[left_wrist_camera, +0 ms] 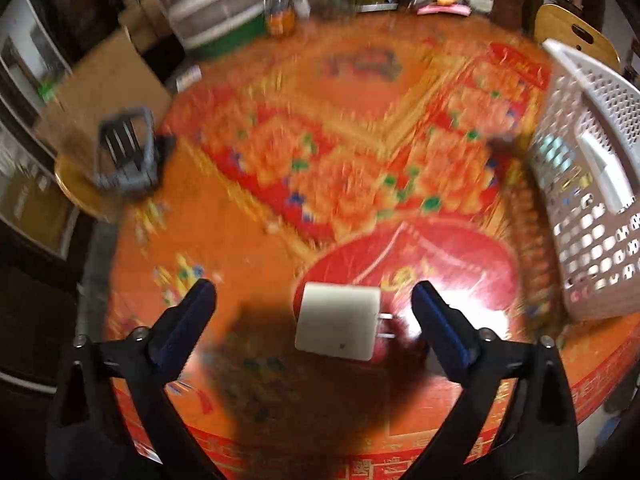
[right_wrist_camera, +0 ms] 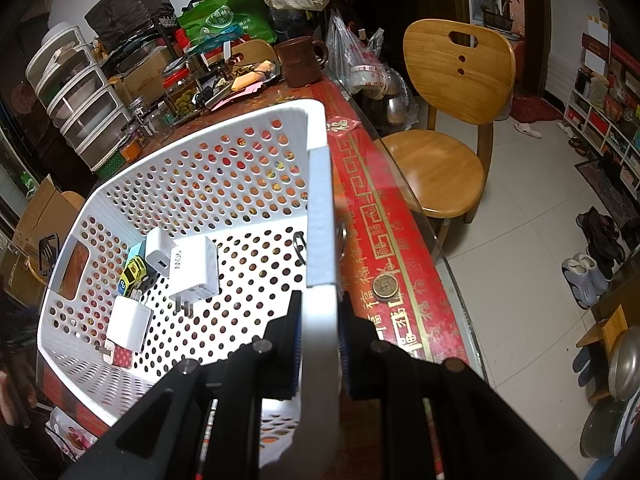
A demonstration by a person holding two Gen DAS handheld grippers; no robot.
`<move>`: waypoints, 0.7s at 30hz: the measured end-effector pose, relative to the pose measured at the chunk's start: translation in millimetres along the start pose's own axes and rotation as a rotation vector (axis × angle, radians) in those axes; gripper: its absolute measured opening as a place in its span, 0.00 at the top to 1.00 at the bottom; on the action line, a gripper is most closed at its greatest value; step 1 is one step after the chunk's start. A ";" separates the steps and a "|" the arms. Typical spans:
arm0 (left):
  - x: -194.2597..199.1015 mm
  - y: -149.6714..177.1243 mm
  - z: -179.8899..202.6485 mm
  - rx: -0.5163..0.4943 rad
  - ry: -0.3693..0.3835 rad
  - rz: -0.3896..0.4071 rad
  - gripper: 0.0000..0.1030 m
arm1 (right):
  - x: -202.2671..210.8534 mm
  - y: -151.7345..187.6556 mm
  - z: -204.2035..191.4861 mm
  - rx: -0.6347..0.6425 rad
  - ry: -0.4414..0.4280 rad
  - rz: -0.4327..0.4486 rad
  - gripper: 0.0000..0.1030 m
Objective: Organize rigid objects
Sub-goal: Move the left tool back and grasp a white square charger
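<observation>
A white square charger [left_wrist_camera: 338,322] with two metal prongs pointing right lies on the red patterned table [left_wrist_camera: 320,140]. My left gripper [left_wrist_camera: 314,312] is open, its fingers on either side of the charger without touching it. The left view is blurred by motion. My right gripper [right_wrist_camera: 319,344] is shut on the near rim of a white perforated basket [right_wrist_camera: 208,168], which is tilted. Inside the basket lie a large white charger [right_wrist_camera: 194,266], a smaller white adapter [right_wrist_camera: 160,254], another white plug [right_wrist_camera: 128,326] and a yellow toy car [right_wrist_camera: 133,272]. The basket also shows at the right of the left wrist view [left_wrist_camera: 592,184].
A coin [right_wrist_camera: 385,286] lies on the table's red border by the basket. A wooden chair [right_wrist_camera: 448,128] stands past the table edge. Drawers [right_wrist_camera: 76,96], jars and bags crowd the far side. A dark rack [left_wrist_camera: 128,152] stands on a stool at left.
</observation>
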State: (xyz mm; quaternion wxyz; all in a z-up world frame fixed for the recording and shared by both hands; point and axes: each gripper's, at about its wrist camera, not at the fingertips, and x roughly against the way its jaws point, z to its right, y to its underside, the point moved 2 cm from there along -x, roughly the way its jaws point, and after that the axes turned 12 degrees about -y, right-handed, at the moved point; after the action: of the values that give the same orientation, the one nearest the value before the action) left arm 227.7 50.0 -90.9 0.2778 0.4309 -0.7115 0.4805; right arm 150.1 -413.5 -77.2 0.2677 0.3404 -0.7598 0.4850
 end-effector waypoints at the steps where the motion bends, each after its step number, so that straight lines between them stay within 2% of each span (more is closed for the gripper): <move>1: -7.8 4.1 -2.0 0.007 0.005 -0.014 0.08 | 0.4 -0.5 0.6 0.000 0.000 -0.001 0.85; 8: -35.7 18.3 -0.6 0.035 0.096 -0.070 0.07 | 0.4 -1.1 1.4 0.000 -0.001 0.000 0.85; 14: -40.5 19.7 2.3 0.044 0.179 -0.088 0.08 | 0.3 -1.0 1.4 0.001 0.000 -0.001 0.85; 17: -46.6 24.5 10.0 0.020 0.173 -0.111 0.07 | 0.3 -0.9 1.3 0.000 0.000 -0.001 0.85; 21: -48.1 25.6 10.9 0.057 0.195 -0.111 0.10 | 0.3 -0.7 1.3 0.000 0.000 -0.001 0.85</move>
State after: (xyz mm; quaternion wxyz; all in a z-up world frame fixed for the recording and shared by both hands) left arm 228.1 60.9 -145.4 0.3593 0.4288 -0.6422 0.5240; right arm 150.4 -415.0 -77.0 0.2679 0.3408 -0.7595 0.4850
